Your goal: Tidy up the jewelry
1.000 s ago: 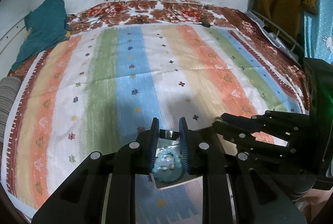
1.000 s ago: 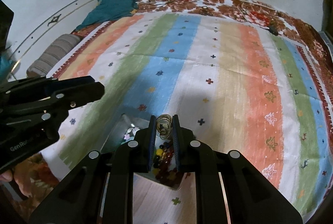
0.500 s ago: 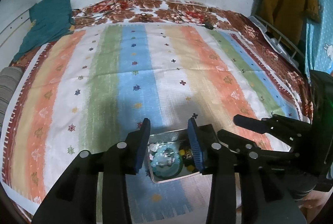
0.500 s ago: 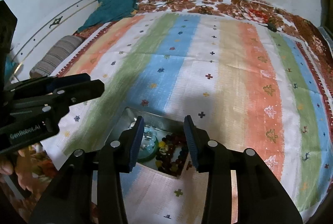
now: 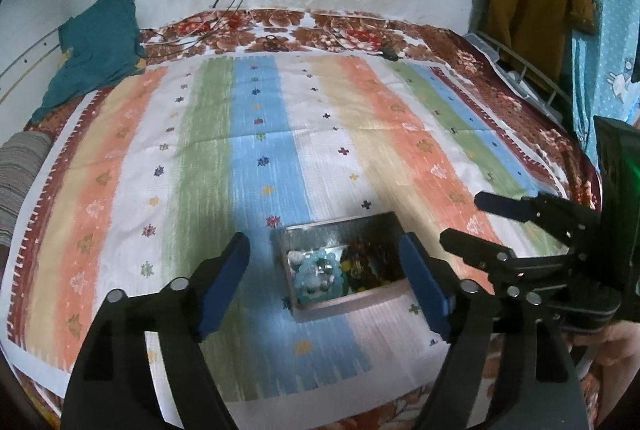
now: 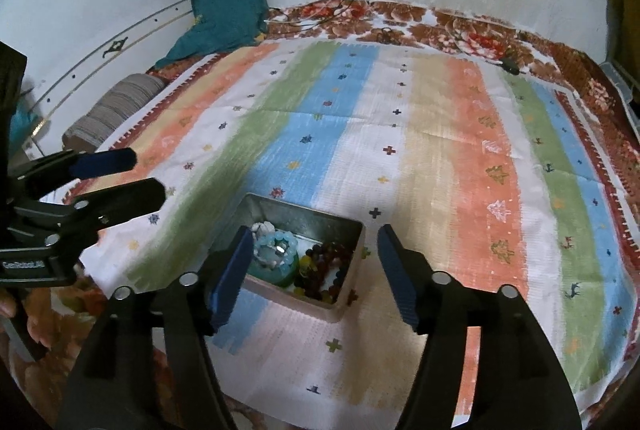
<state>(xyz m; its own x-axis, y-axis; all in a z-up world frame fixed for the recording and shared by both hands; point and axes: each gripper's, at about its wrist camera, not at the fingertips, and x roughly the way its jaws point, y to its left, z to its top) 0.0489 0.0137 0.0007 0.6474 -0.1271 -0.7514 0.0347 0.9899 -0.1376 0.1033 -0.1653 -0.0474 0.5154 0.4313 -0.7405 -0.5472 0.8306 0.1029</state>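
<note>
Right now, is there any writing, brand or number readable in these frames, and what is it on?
"GenRobot.AI", white print, blurred and only roughly legible, on the body of the left gripper as seen in the right wrist view.
No readable text on the metal tin, the striped cloth or the wall.

Black tongs (image 5: 324, 282) (seemingly blue-padded)
</note>
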